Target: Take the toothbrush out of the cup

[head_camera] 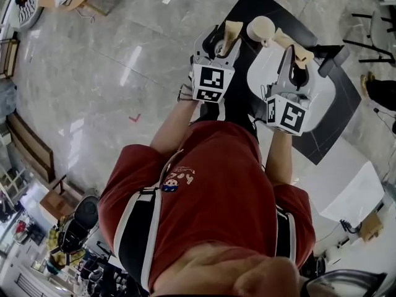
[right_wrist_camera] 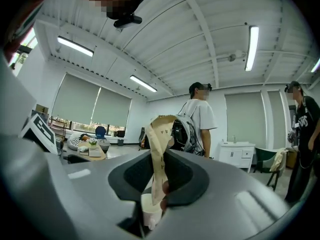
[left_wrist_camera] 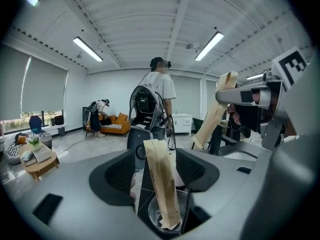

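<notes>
Toothbrush (left_wrist_camera: pixel 161 184): paper-wrapped, leaning in clear cup (left_wrist_camera: pixel 152 213) on the left, standing between the jaws of the left hand-held gripper (left_wrist_camera: pixel 155 170), gaping wide and pressing on nothing. To the right, right hand-held gripper (right_wrist_camera: pixel 160 176) pinching second wrapped toothbrush (right_wrist_camera: pixel 158 144), jaws nearly closed on it, lower end hanging by white cup (right_wrist_camera: pixel 149 215).

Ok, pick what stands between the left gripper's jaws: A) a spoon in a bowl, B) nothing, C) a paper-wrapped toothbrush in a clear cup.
C: in the left gripper view the wrapped toothbrush stands in the clear cup between the left gripper's open jaws.
</notes>
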Available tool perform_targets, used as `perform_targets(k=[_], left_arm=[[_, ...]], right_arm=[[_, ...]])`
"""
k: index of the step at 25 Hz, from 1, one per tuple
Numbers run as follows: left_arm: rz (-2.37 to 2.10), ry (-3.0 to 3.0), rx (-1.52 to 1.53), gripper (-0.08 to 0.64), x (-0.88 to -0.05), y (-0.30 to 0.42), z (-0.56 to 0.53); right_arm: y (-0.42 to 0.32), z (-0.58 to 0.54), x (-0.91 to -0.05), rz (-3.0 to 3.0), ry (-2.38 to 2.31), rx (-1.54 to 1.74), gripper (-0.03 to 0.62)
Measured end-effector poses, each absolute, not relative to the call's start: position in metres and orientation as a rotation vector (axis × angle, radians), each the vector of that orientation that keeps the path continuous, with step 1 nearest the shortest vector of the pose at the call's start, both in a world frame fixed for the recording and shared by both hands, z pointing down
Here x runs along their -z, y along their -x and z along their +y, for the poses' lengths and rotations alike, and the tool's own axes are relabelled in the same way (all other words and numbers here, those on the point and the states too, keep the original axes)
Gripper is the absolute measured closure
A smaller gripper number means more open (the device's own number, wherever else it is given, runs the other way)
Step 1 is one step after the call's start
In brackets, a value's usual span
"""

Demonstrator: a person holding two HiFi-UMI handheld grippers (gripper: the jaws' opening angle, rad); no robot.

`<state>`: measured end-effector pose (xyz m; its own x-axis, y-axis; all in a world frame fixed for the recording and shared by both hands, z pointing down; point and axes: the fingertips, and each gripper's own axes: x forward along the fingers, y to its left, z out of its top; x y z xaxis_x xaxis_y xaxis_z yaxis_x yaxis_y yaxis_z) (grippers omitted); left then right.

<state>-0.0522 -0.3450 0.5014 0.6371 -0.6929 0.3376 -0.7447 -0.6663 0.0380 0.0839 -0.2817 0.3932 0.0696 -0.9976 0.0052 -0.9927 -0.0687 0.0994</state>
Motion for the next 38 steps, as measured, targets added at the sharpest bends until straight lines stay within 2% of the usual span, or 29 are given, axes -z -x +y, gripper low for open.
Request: perform_targets(k=[14,23,38], left_arm=[[-1.071,-2.675,-0.591,0.326,-0.536,0.032,-0.347],[-1.079,-2.679,-0.566,0.420,-0.535,0.033,-0.346],[-1.140,-2.711,-0.416,0.486,-0.496,0.039,-0.335]], right_arm=[[-0.096,-0.269,-0.401,-1.980,-2.303,0.072,0.526],[-0.095,-0.266,-0.403,-1.977,-2.328,0.064,0.526],[-0.092,-0.246,-0.387,-1.971,-2.359,0.115,0.526]])
